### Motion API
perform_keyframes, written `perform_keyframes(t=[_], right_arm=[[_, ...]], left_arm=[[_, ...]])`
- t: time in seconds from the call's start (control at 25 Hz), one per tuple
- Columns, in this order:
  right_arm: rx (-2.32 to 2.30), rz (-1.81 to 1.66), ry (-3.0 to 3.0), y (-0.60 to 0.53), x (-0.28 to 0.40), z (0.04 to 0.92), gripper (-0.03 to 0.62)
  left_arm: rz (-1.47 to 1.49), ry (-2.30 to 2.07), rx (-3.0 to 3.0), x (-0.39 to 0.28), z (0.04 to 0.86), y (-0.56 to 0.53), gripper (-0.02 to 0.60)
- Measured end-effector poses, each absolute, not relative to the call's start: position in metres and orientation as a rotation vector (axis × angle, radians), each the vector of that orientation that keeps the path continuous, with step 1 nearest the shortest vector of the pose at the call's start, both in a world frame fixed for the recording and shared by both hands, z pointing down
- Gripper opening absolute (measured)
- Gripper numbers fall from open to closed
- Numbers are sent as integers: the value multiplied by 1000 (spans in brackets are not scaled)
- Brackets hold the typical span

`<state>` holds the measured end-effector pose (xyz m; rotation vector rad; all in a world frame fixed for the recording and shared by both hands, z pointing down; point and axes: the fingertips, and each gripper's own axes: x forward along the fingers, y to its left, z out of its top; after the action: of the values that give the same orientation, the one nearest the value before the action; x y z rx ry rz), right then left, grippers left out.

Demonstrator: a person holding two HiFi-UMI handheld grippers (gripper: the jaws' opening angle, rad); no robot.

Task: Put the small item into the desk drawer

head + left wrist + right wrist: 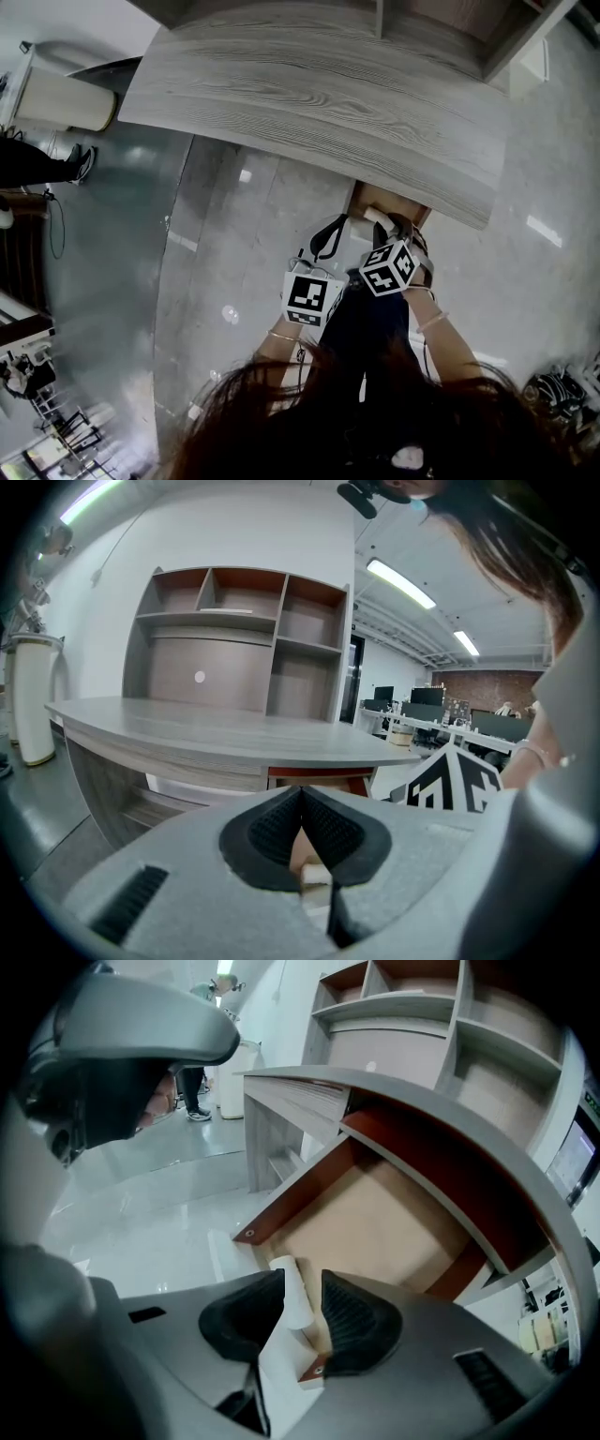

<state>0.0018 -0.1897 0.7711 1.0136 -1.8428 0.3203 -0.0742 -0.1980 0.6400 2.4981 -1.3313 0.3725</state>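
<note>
With my left gripper (300, 799) pinched shut and idle, my right gripper (303, 1282) stands wide around the small white cylinder (290, 1290), which seems to lie just inside the near front of the open drawer (298, 1192) under the desk (309, 1091), so next I back clear and push it shut.

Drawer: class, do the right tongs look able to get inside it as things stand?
Probably yes: the drawer is pulled out from under the desk, and the right tongs sit just over its front edge, nothing blocking.
</note>
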Motion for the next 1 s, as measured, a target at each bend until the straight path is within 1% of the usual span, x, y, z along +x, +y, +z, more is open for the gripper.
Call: perform_keyframes(t=[0.48,0.56,1.0], right_arm=[[1096,333,-1873,-188,6,721,87],[1120,339,-1879,-188,8,710,67],[1243,383,-1908,-193,13,660,50]], left_arm=[[367,-1303,2530,-61,603,-199,15],[362,-1300,2527,-59,598,-199,15],[377,-1294,2499,-58,576,-199,15]])
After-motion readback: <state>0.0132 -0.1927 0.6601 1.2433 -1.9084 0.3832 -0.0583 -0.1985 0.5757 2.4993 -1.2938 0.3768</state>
